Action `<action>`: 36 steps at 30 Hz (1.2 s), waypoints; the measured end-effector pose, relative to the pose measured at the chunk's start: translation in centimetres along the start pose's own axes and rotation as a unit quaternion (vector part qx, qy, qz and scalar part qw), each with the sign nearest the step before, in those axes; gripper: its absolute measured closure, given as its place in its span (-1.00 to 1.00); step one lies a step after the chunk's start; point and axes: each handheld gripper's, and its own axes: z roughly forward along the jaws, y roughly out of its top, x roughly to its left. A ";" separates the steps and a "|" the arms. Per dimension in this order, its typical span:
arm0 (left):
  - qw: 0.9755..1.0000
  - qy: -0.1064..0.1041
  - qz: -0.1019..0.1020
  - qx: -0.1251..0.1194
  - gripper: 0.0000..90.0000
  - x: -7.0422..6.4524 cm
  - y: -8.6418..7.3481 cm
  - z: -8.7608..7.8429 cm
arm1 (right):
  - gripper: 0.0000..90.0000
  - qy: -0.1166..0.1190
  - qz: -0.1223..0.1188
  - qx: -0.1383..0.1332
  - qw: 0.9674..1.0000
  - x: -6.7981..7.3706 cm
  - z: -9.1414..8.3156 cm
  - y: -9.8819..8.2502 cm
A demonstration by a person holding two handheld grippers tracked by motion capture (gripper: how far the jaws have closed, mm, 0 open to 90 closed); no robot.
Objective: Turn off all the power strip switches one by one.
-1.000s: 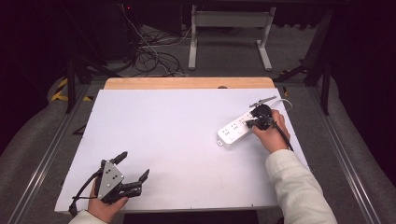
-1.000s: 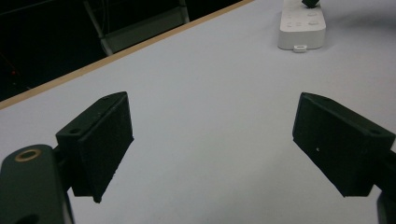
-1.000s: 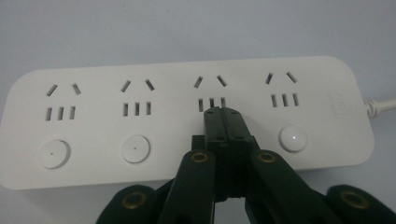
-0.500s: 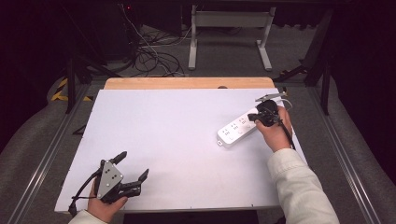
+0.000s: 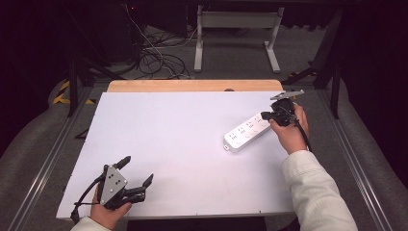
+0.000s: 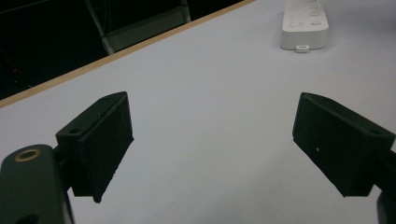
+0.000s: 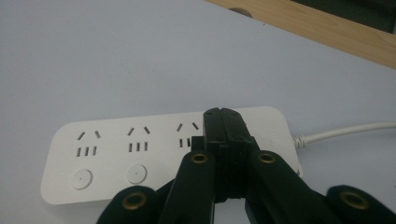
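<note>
White plastic, one power strip (image 5: 248, 131) is lying on the right half of the pale tabletop (image 5: 168, 139), its long axis running diagonally from the near-left end up toward the far right, where its cord (image 7: 345, 131) is leaving. In the right gripper view it is showing three socket groups and two round buttons (a third may be hiding behind the jaws). The right tool (image 5: 280, 114) is hovering just over the cord end, jaws pressed fully together with nothing between them; it is by far the nearer one. The left tool (image 5: 126, 182) is sitting well apart at the near-left corner, jaws spread wide and empty.
</note>
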 end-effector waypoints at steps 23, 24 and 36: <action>1.000 0.000 0.001 0.001 -0.71 0.0 0.0 0.0 | 1.00 -0.040 0.025 0.020 0.999 -3.9 1.5 -0.2; 1.000 0.000 0.000 0.000 -0.71 0.0 0.0 0.0 | 1.00 -0.037 0.025 0.021 0.999 -3.8 1.7 -0.2; 1.000 0.000 0.000 0.000 -0.71 0.0 0.0 0.0 | 1.00 -0.012 0.023 0.056 0.998 -3.4 3.4 -1.0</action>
